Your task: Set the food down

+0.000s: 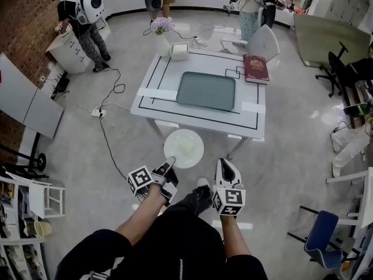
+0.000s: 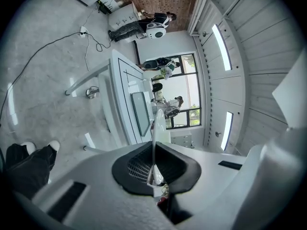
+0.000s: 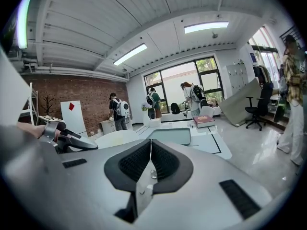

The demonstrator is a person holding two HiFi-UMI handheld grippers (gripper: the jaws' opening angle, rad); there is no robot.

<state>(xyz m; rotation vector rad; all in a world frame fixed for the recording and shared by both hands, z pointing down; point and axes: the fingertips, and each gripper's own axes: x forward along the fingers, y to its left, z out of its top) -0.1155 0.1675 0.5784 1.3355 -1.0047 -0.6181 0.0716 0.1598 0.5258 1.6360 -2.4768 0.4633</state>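
A white plate (image 1: 183,148) carrying a pale portion of food hangs above the floor, just short of the white table (image 1: 156,93). My left gripper (image 1: 169,162) is shut on the plate's near rim. In the left gripper view the plate (image 2: 156,123) shows edge-on as a thin white line clamped between the jaws of the left gripper (image 2: 153,169). My right gripper (image 1: 225,165) is beside it on the right, shut and empty. In the right gripper view the right gripper (image 3: 150,164) has its jaws closed together, with the plate (image 3: 117,138) off to the left.
On the table lie a grey-green tray (image 1: 207,90), a red book (image 1: 255,68), a white box (image 1: 179,51) and a flower vase (image 1: 162,32). A white chair (image 1: 263,42) stands behind it. A cable (image 1: 108,134) crosses the floor at left. People stand at the back.
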